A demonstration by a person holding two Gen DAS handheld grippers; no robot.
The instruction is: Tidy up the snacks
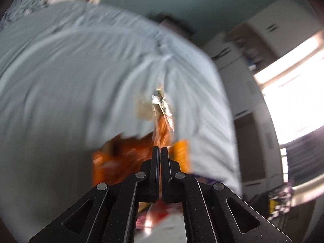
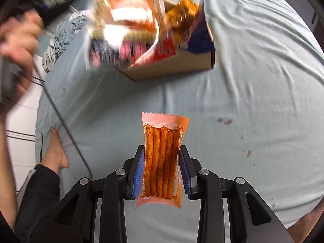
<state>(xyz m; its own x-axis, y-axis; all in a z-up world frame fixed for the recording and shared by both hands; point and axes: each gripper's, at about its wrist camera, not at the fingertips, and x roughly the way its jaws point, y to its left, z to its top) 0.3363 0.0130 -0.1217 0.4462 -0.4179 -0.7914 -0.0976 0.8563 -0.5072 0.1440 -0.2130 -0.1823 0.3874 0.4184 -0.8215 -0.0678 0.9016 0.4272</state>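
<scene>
Here the stick pack (image 2: 162, 158), a pink-edged clear packet of red-brown spicy sticks, sits upright between the fingers of the right gripper (image 2: 162, 154); the blue pads (image 2: 139, 170) press its two long sides at a middling width, and the pack's sides pinch in where they grip. It hangs above the blue sheet (image 2: 253, 85), clear of it.

The left gripper (image 1: 161, 151) has its jaws drawn together, with only a thin slit between them. A blurred orange bag (image 1: 162, 129) with a silvery top lies right ahead of the tips; whether its edge is pinched I cannot tell.

Farther up in the right view a cardboard box (image 2: 178, 68) rests on the sheet, holding several packets: an orange one (image 2: 182, 18), a dark blue one (image 2: 200, 32) and red ones. A blurred bag (image 2: 125, 20) hangs over the box's left side. At the left edge a hand (image 2: 18, 38) grips a dark handle, and a bare foot (image 2: 56, 151) rests on the sheet.
</scene>
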